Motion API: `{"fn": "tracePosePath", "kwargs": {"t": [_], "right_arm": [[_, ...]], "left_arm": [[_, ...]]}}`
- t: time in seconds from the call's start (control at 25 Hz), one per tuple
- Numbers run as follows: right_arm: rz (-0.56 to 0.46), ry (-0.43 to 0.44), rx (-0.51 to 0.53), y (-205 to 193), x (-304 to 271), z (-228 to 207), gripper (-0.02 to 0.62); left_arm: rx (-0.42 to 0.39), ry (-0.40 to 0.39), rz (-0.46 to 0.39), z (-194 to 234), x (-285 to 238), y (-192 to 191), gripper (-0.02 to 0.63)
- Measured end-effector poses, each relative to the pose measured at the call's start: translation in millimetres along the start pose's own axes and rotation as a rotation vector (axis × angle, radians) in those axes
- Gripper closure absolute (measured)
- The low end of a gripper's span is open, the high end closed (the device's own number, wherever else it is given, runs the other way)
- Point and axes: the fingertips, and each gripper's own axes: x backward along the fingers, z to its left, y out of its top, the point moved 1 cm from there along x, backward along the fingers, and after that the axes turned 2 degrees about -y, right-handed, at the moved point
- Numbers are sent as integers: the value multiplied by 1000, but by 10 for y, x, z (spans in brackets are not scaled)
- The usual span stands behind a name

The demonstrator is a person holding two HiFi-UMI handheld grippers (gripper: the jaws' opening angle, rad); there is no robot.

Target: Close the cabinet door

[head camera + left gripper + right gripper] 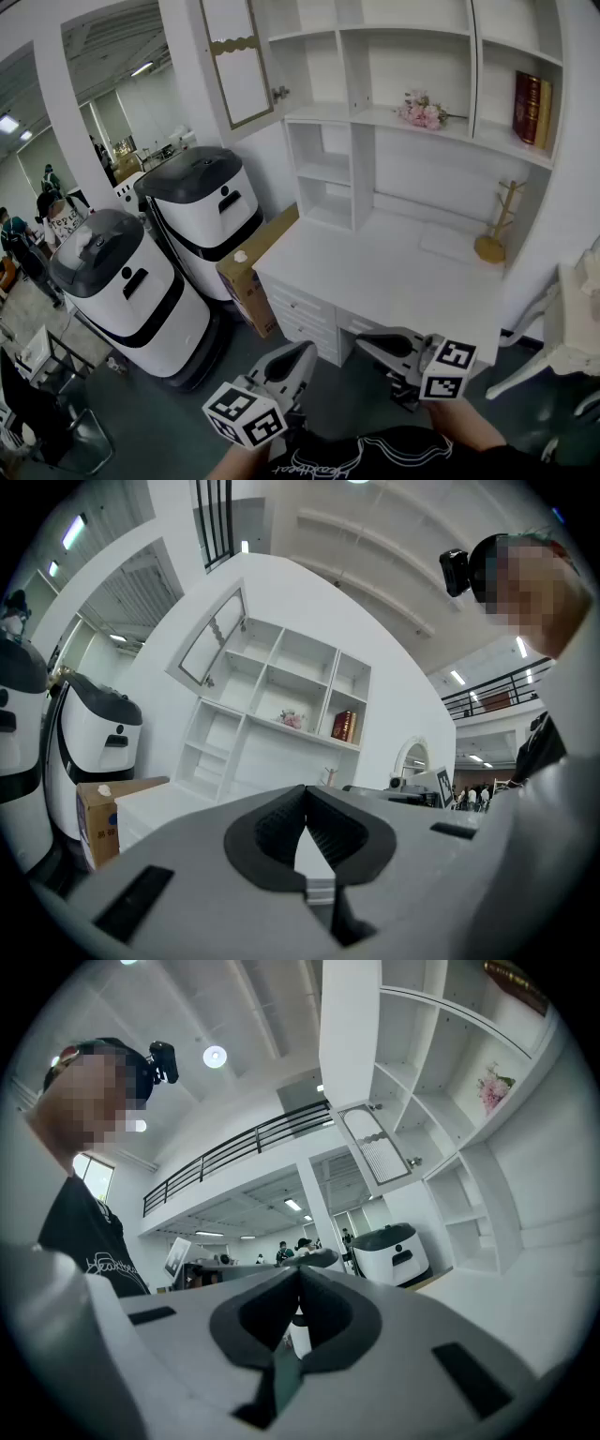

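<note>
White cabinet door [239, 61] open; left hand-held gripper [307, 794], right hand-held gripper [300, 1274] pressed together, empty.

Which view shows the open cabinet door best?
The head view: the cabinet door stands swung open, large and sharp, with its knob visible. Both gripper views show it open too, but small, distant and tilted.

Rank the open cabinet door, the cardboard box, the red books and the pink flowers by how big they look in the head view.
1. cabinet door, largest
2. cardboard box, close behind; these two look nearly alike
3. red books
4. pink flowers, smallest
</note>
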Motion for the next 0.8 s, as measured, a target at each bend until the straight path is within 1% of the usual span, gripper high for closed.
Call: {"fn": "tracePosePath", "kwargs": {"t": [0.2, 0.48, 0.6, 0.8], "right_arm": [[-14, -12, -9, -15, 8, -38, 589], [-8, -9, -57, -154, -83, 4, 588], [-25, -14, -78, -157, -145, -18, 589], [-6, -9, -100, -243, -318, -65, 589]], "left_arm": [[-6, -4, 5, 11, -4, -3, 603], [10, -2, 16, 66, 45, -58, 603], [18, -1, 16, 133, 84, -63, 603], [40, 12, 29, 336, 122, -68, 603]]}}
